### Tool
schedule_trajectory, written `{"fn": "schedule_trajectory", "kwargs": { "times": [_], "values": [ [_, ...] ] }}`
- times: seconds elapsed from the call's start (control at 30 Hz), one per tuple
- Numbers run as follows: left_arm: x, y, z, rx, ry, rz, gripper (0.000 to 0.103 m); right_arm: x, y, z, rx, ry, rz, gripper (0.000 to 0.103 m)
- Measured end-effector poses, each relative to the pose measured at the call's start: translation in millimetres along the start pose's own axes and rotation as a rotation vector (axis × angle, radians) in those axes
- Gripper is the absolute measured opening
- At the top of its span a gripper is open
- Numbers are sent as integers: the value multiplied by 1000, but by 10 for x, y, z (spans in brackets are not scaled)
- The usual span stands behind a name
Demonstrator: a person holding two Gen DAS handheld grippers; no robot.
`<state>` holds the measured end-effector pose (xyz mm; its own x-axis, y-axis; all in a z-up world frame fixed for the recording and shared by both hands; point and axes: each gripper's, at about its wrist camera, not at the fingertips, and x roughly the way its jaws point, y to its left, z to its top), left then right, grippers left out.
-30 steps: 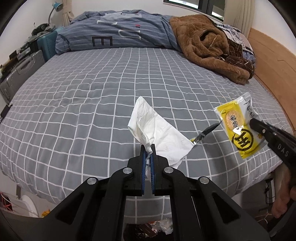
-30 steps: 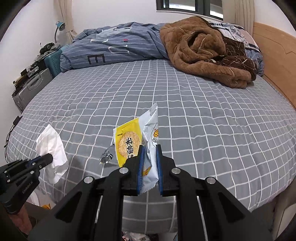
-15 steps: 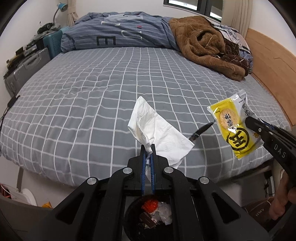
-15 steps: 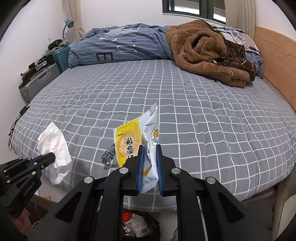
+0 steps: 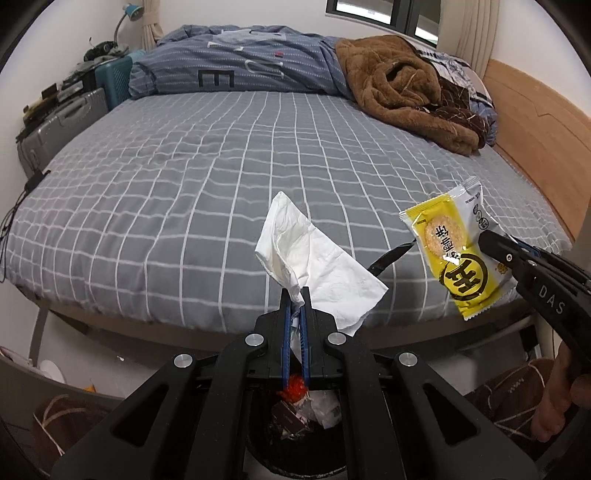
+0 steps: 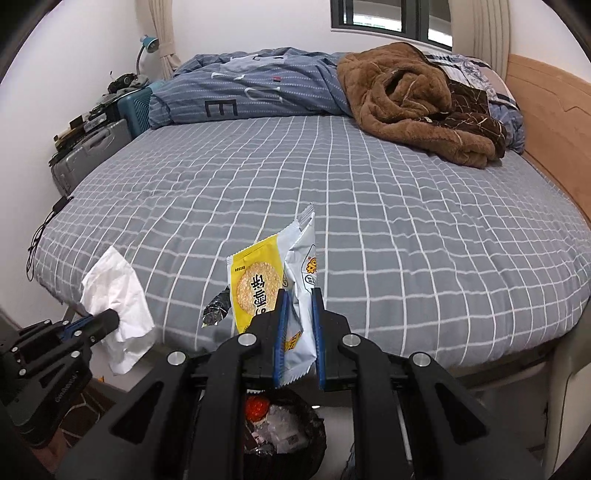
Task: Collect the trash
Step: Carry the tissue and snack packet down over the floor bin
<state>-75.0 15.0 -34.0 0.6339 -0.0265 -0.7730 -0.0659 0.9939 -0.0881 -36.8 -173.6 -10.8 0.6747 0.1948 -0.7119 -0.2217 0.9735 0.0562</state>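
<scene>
Left gripper [image 5: 294, 295]: blue-padded fingers pressed together on a crumpled white tissue [image 5: 314, 266]. The tissue fans up and to the right above the fingertips, held in the air off the near edge of the bed [image 5: 184, 192]. In the right wrist view the same gripper [image 6: 109, 317] shows at lower left, the tissue [image 6: 118, 299] hanging from its tip.

Right gripper [image 6: 298, 295]: fingers pinching a yellow and white snack wrapper [image 6: 273, 280], which stands upright between the pads, its lower end poking out below them. In the left wrist view this gripper [image 5: 491, 240] enters from the right, the wrapper [image 5: 454, 254] tilted and clear of the bed.

Bin [image 6: 284, 424]: black-lined, on the floor directly below both grippers, partly hidden by their frames. Contents: a red item [image 6: 256, 406], pale crumpled scraps, dark packaging. Also seen between the left fingers [image 5: 295, 417].

Foil scrap [image 6: 216, 308]: silvery, crumpled, lying on the bed near its front edge, between tissue and wrapper, just left of the wrapper in the right view. In the left view it appears as a dark sliver [image 5: 391, 256].

Bed: grey sheet with white grid. At the far end, a blue striped duvet [image 5: 240, 70] and a brown fleece blanket [image 5: 402, 92]. Wooden headboard [image 5: 535, 122] on the right.

Beside the bed, left: grey suitcase [image 5: 59, 125], teal case [image 5: 114, 77], blue lamp [image 5: 129, 13].
</scene>
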Motion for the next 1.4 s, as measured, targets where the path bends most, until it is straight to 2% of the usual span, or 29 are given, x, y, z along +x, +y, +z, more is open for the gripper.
{"fn": "schedule_trajectory", "kwargs": {
  "times": [0.33,0.43,0.73,0.93,1.13,1.4],
  "values": [
    [-131,12,-412,1,6,25,4,-123,78,-392,-2,40,11,12],
    [-83,23,-622,5,51,25,4,-126,108,-546,-10,65,13,12],
    [-48,101,-886,-4,108,25,4,-98,296,-940,-69,137,17,12],
    [106,145,-1069,-7,176,36,4,-6,317,-1140,-45,199,50,12],
    [348,143,-1195,-6,241,30,4,199,310,-1330,-36,272,40,12],
    [689,45,-1307,6,316,8,4,386,200,-1391,-16,312,19,12]
  ]
}}
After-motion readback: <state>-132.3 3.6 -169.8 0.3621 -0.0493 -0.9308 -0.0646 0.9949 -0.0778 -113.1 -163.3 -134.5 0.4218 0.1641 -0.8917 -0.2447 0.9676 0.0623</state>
